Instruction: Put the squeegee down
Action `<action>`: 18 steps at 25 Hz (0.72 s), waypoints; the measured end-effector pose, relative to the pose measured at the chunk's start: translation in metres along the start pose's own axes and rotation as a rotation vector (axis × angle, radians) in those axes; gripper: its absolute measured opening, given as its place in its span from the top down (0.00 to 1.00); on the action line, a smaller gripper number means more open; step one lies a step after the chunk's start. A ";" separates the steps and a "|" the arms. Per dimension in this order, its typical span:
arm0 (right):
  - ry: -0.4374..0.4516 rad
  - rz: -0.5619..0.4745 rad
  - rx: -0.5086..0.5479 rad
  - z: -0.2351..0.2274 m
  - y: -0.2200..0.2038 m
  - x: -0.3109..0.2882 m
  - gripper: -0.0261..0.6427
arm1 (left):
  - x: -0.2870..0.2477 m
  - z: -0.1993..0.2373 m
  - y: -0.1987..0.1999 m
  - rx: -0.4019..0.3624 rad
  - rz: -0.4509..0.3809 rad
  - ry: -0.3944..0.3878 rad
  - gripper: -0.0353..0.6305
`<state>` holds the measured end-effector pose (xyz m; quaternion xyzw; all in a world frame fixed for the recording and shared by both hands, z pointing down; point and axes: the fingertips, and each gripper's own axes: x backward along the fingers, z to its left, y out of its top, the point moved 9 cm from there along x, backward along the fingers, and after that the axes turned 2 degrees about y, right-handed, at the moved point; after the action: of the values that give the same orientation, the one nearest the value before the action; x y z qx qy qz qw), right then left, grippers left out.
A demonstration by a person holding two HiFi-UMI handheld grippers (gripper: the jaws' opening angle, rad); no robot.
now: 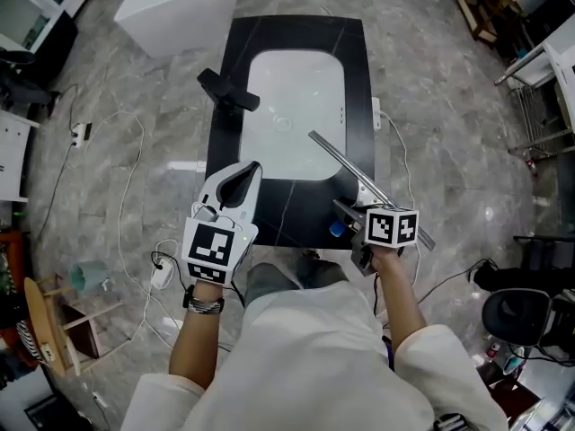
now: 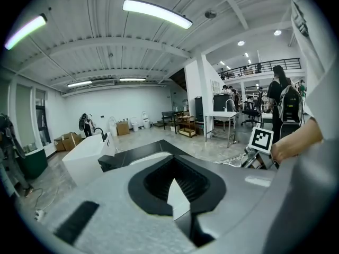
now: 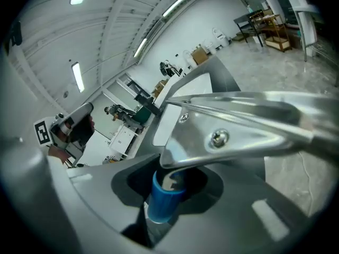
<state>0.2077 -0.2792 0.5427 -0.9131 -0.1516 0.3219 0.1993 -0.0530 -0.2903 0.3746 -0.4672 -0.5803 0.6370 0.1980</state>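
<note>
ref = white basin (image 1: 296, 70): a glossy rounded rectangle sunk in a black veined stone countertop (image 1: 235, 61). A matte black faucet (image 1: 226, 90) is sitting at the basin's left rim.

The right gripper (image 1: 344, 212) is hanging just off the basin's near-right corner. Its grey jaws are clenching the squeegee (image 1: 347, 165) by its round blue handle (image 3: 159, 199), with the sleeve pinched between them.

The squeegee head is bright stamped metal: a triangular bracket with two screws and a long straight blade bar. The bar is running diagonally across the basin's near-right corner. Can't tell whether it's touching the countertop.

The left gripper (image 1: 254, 166) is sitting at the basin's near-left corner in a white moulded shell. Its jaws are pressing together with nothing between them, and the pads are looking dark and ribbed.

A grey marbled floor (image 1: 440, 106) is surrounding the basin unit.
</note>
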 end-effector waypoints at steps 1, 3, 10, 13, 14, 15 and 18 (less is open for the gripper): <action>0.009 0.009 -0.018 -0.003 -0.001 -0.005 0.80 | 0.000 0.001 -0.004 0.005 0.009 0.004 0.95; 0.024 0.021 -0.058 -0.009 -0.003 -0.014 0.81 | 0.001 0.005 -0.010 0.015 0.026 0.011 0.95; 0.009 0.037 -0.089 -0.029 -0.002 -0.026 0.83 | -0.006 0.010 -0.016 0.022 0.043 0.016 0.95; 0.010 0.048 -0.105 -0.036 -0.001 -0.027 0.82 | -0.009 0.006 -0.020 0.023 0.057 0.004 0.95; 0.009 0.054 -0.109 -0.038 -0.001 -0.028 0.82 | -0.010 0.005 -0.021 0.023 0.061 -0.001 0.95; 0.006 0.059 -0.113 -0.040 -0.002 -0.028 0.82 | -0.011 0.004 -0.022 0.024 0.064 -0.005 0.95; -0.011 0.067 -0.124 -0.044 -0.008 -0.029 0.82 | -0.013 0.006 -0.025 0.034 0.070 -0.007 0.95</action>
<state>0.2130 -0.2960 0.5931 -0.9265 -0.1417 0.3234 0.1304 -0.0592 -0.2977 0.4021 -0.4815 -0.5534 0.6549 0.1816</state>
